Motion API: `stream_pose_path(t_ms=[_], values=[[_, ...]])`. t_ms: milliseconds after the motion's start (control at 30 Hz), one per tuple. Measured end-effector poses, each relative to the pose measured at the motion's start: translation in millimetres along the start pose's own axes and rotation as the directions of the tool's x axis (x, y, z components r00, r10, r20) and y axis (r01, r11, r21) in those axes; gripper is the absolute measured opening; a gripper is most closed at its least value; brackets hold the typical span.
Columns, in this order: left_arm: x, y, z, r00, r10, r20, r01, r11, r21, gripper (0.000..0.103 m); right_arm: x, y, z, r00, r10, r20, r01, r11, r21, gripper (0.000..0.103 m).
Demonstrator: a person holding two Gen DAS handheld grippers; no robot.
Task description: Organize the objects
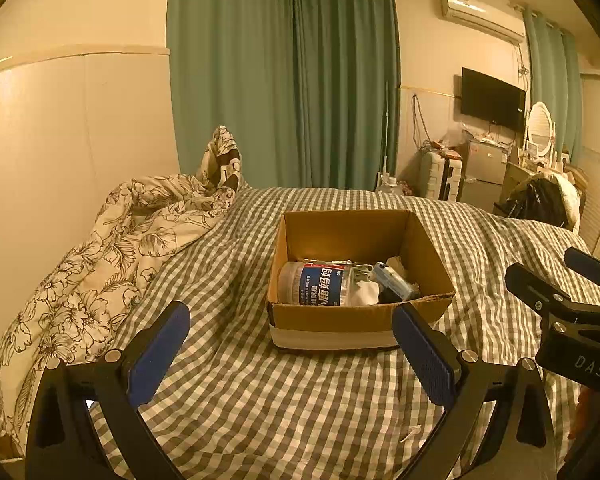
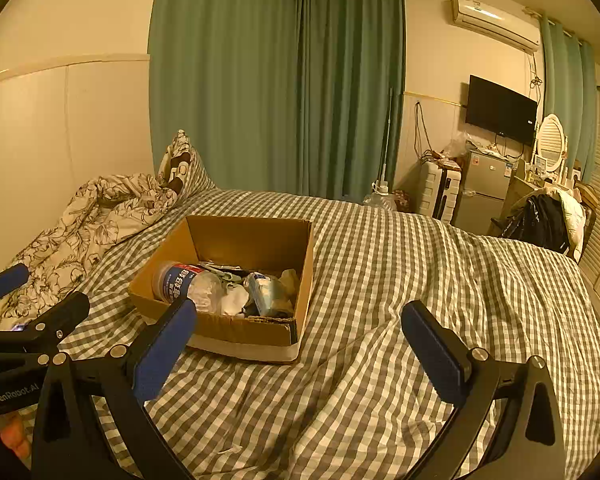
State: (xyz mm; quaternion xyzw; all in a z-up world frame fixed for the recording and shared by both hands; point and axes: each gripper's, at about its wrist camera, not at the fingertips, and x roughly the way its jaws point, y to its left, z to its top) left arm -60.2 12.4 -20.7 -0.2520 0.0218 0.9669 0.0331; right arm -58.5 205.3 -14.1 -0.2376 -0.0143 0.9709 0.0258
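Note:
An open cardboard box (image 1: 336, 318) sits on the checked bed cover; it also shows in the right wrist view (image 2: 236, 328). Inside lie a plastic bottle with a blue label (image 1: 314, 284), white crumpled items (image 1: 364, 292) and a small silvery pack (image 2: 266, 294). My left gripper (image 1: 292, 350) is open and empty, just in front of the box. My right gripper (image 2: 300, 350) is open and empty, in front of the box and to its right. The right gripper also shows at the right edge of the left wrist view (image 1: 560, 280), and the left gripper at the left edge of the right wrist view (image 2: 32, 304).
A floral quilt (image 1: 100, 264) is bunched at the left of the bed against the wall. Green curtains (image 1: 284, 80) hang behind. A suitcase (image 2: 440, 192), small fridge (image 2: 484, 188), TV (image 2: 500, 108) and a chair with a bag (image 2: 540, 220) stand at the far right.

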Motion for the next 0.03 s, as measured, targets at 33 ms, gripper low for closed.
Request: stream_pose_path(t_ms=[33], values=[[-0.3,-0.1,-0.1,1.0,0.001,0.002,-0.001,1.0,0.001,0.103,0.4,0.2,-0.4,1.0,0.002,0.0,-0.002,1.0,0.0,0.103]])
